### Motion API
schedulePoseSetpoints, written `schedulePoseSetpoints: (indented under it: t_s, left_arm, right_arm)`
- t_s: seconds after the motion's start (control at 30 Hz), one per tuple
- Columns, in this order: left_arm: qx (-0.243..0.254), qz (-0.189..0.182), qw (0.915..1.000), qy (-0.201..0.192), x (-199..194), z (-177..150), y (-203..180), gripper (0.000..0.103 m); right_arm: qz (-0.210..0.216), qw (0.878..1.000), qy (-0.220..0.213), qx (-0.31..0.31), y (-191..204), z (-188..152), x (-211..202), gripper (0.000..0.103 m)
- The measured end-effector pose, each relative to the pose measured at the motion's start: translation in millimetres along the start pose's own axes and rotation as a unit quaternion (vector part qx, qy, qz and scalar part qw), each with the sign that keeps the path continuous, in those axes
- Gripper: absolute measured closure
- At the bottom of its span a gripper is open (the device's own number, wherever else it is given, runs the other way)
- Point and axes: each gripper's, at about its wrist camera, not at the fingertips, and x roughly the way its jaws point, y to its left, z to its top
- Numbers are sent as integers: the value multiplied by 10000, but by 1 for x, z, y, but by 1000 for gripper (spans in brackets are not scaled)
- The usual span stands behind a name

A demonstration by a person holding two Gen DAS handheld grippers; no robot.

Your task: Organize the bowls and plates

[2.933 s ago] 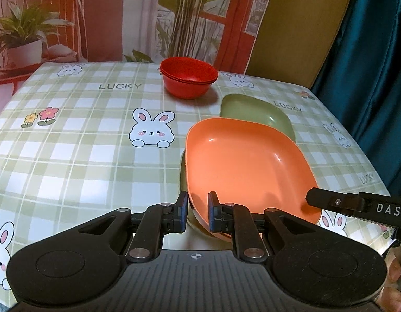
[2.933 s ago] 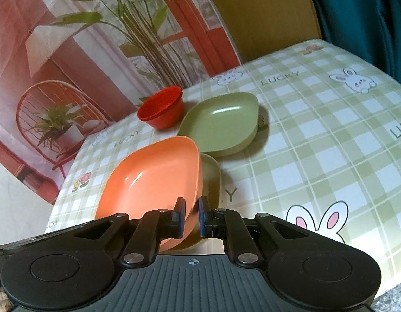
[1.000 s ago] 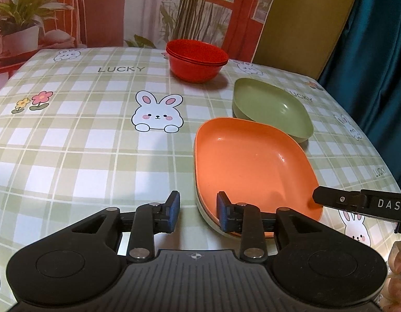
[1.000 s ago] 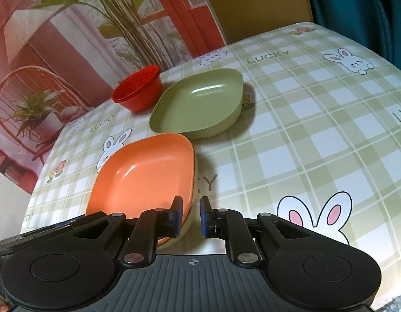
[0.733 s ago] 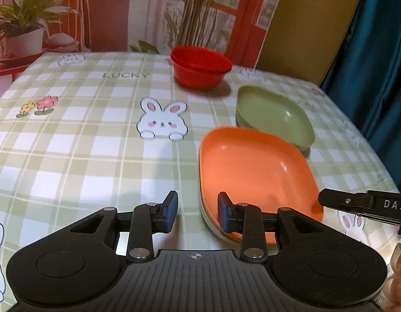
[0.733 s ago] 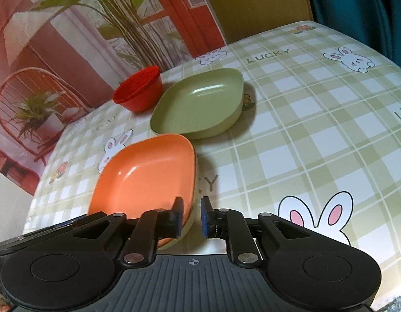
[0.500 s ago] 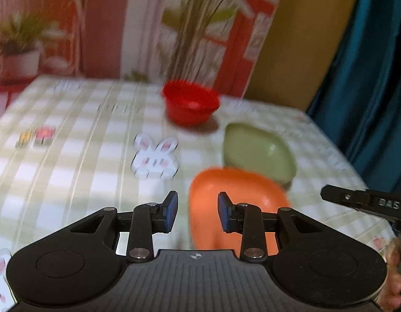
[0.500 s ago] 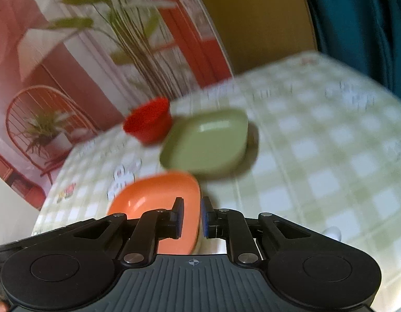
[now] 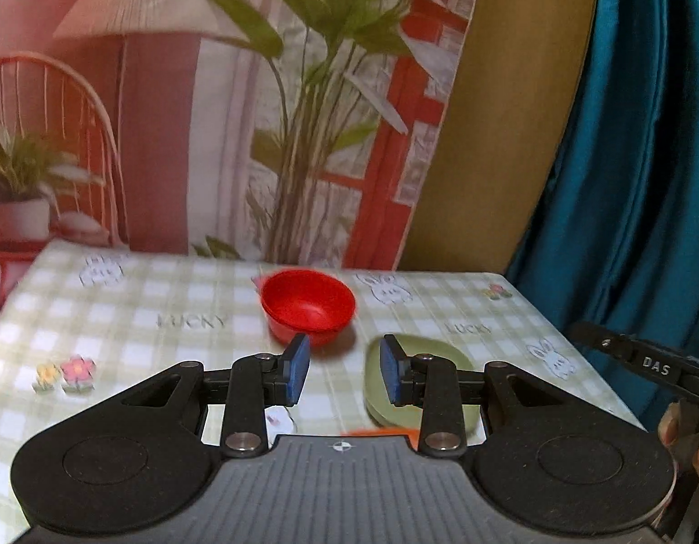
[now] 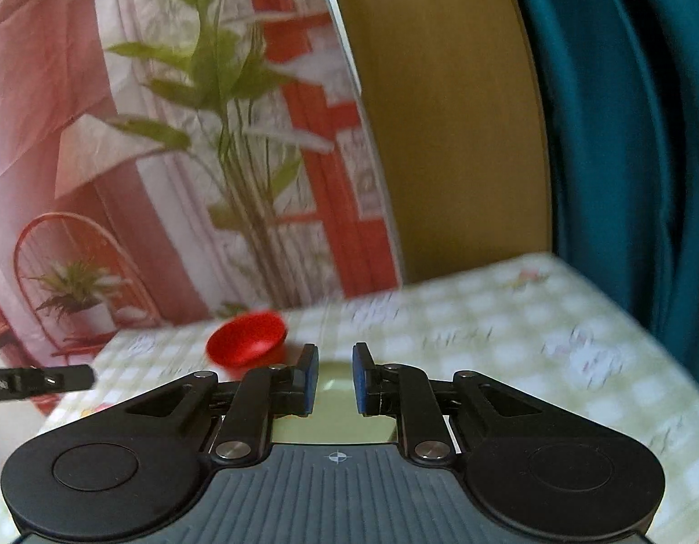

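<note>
Red stacked bowls [image 9: 307, 306] stand at the back of the checked table [image 9: 122, 317]. Nearer lies a green plate [image 9: 422, 390], partly behind my left gripper's right finger. Only a sliver of the orange plate [image 9: 376, 431] shows at the gripper body. My left gripper [image 9: 344, 362] hangs above the table, open and empty. In the right wrist view, blurred, my right gripper [image 10: 334, 376] has its jaws opening with a narrow gap and nothing gripped. The green plate [image 10: 333, 381] shows through that gap, far below. The red bowls [image 10: 247, 342] sit to its left.
A printed backdrop [image 9: 304, 113] with a plant and a chair rises behind the table's far edge. A teal curtain [image 9: 644, 158] hangs at the right. The other gripper's tip [image 9: 639, 358] and a person's fingers [image 9: 694, 444] show at the right edge.
Both grippers have risen and tilted upward away from the orange plate, which has slid almost out of view. The right jaws have widened a little. The bowls and plates stay put.
</note>
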Motion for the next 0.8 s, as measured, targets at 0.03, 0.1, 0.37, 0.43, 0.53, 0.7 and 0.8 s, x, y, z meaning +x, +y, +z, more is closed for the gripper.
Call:
schedulePoseSetpoints:
  t_s: [0.03, 0.1, 0.37, 0.43, 0.53, 0.7, 0.8]
  left_arm:
    - [34, 57, 10000, -32, 1, 3, 1, 67]
    - [55, 133, 9999, -68, 6, 8, 5, 67]
    - [151, 317, 9994, 8, 27, 26, 17, 67]
    - [219, 350, 9991, -42, 32, 32, 16, 67]
    - [291, 388, 9988, -60, 38, 37, 14, 67]
    - [212, 389, 9990, -42, 47, 37, 11, 66]
    - [178, 366, 9992, 47, 56, 32, 9, 60]
  right_arm:
    - [-63, 9998, -100, -130, 0, 2, 1, 83]
    - [-158, 9992, -215, -309, -1, 5, 4, 83]
    - [-164, 9993, 163, -278, -18, 5, 39, 83]
    - [-201, 9991, 231, -298, -20, 5, 45, 83]
    - [-225, 9991, 204, -303, -25, 10, 51, 83]
    - [-245, 9995, 195, -60, -41, 18, 58, 82]
    - [-227, 9995, 217, 33, -49, 17, 63, 82]
